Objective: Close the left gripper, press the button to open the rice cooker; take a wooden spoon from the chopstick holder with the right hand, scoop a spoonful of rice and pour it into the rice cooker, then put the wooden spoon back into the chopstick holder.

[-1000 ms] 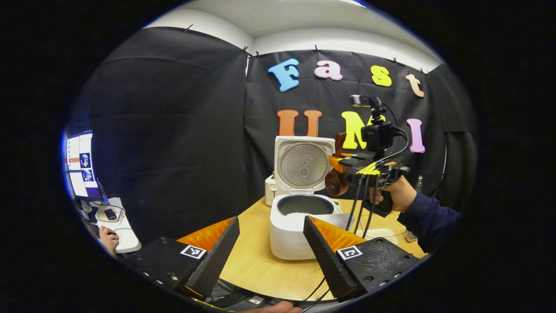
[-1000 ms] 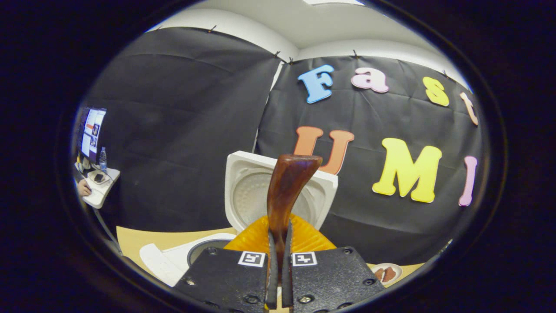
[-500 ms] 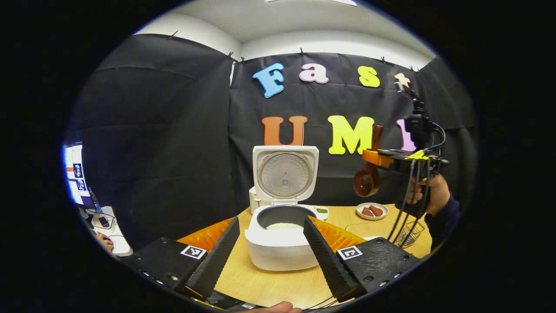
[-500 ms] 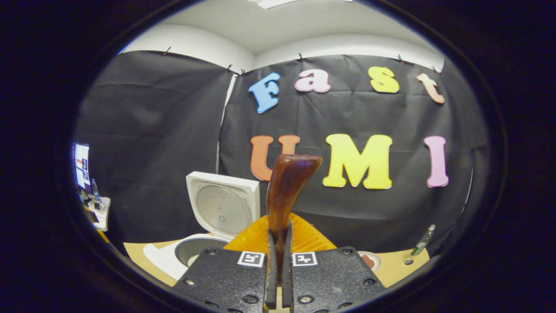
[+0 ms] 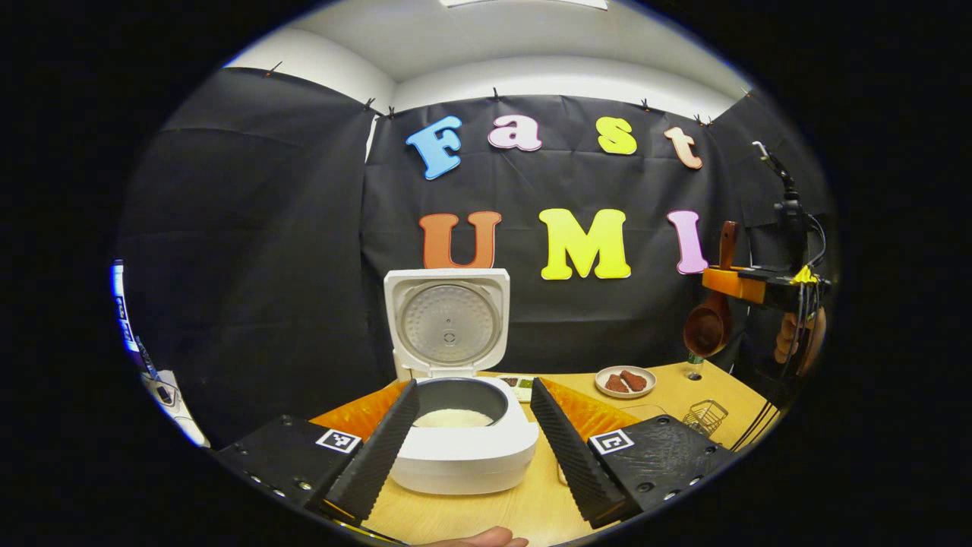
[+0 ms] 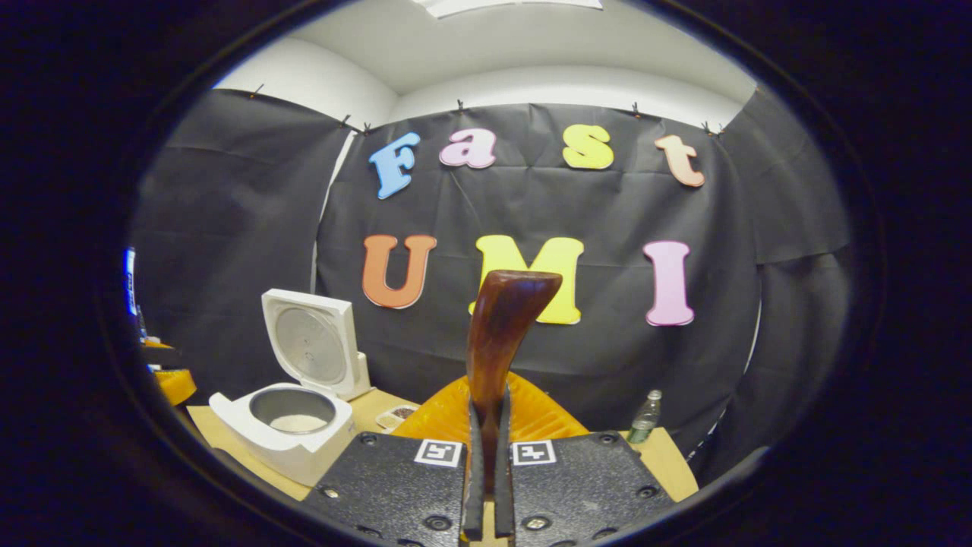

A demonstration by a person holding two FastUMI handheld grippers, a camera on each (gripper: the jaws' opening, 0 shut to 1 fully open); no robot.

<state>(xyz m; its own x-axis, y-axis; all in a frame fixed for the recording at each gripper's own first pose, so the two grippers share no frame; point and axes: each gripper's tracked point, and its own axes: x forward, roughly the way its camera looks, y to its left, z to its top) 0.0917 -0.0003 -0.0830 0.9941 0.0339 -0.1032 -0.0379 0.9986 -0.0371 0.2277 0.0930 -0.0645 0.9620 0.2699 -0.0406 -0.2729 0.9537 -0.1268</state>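
Note:
The white rice cooker (image 5: 465, 456) stands open on the wooden table (image 5: 531, 505), lid (image 5: 448, 323) upright and white rice (image 5: 453, 418) in its pot. My left gripper (image 5: 474, 387) is open, its fingers on either side of the cooker's front, not touching it. High at the far right, a hand holds my right gripper (image 5: 729, 279), with the dark wooden spoon (image 5: 708, 327) hanging bowl-down from it. In the right gripper view my right gripper (image 6: 486, 414) is shut on the wooden spoon (image 6: 503, 327), handle end pointing up, and the rice cooker (image 6: 285, 429) sits low at the left.
A small plate of brown food (image 5: 625, 380) and a wire holder (image 5: 705, 415) sit on the table's right side, with a small dish (image 5: 520, 386) behind the cooker. A plastic bottle (image 6: 645, 418) stands near the back right edge. A desk with a screen (image 5: 121, 319) is outside the booth at left.
My right gripper has carried the spoon from above the cooker off to the right and away from it. The left gripper's view has swung right, and it stays open.

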